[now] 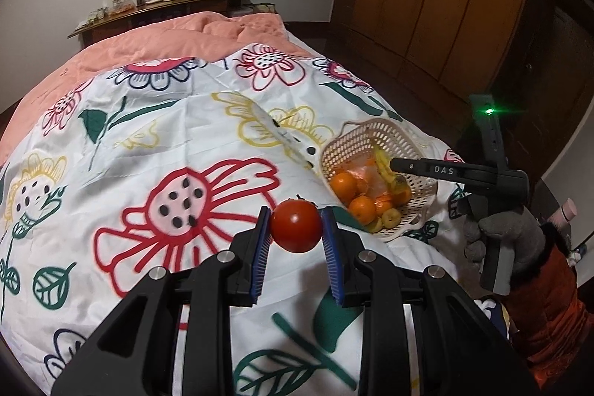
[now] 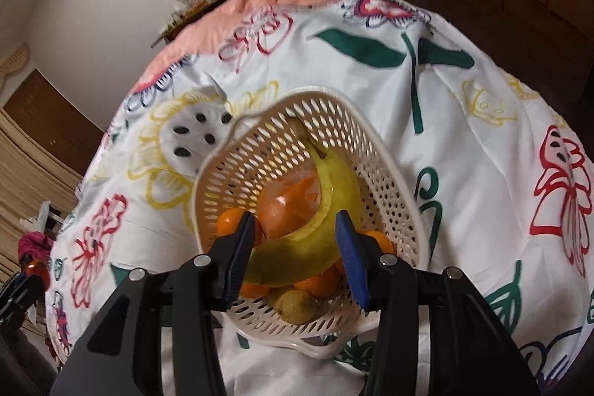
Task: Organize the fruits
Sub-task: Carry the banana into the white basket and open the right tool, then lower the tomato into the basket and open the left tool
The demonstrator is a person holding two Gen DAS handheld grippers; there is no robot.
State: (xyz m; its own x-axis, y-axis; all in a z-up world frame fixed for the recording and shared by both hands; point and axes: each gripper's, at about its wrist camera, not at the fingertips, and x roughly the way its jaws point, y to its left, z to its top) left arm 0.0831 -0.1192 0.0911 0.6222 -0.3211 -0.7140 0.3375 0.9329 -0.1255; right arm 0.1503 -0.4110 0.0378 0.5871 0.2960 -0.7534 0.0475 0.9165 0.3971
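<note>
A red tomato (image 1: pixel 296 227) sits between the blue pads of my left gripper (image 1: pixel 296 222), which is shut on it above the flowered bedsheet. To its right lies a tilted cream plastic basket (image 1: pixel 375 132) with oranges (image 1: pixel 343 184) and small yellow fruits. My right gripper (image 2: pixel 295 229) hangs over the basket (image 2: pixel 389 173), its jaws apart. A yellow banana (image 2: pixel 334 184) lies in the basket between and under them, and the pads do not clearly press on it. A clear bag of orange pieces (image 2: pixel 289 206) rests beside the banana, and a greenish fruit (image 2: pixel 297 307) sits at the near wall.
The flowered sheet (image 1: pixel 148 136) covers a bed, with a pink quilt (image 1: pixel 167 39) at the far end. A wooden shelf (image 1: pixel 167 6) with small items runs along the wall. Brown wardrobe doors (image 1: pixel 445 6) stand to the right. A gloved hand (image 1: pixel 508 229) holds the right gripper.
</note>
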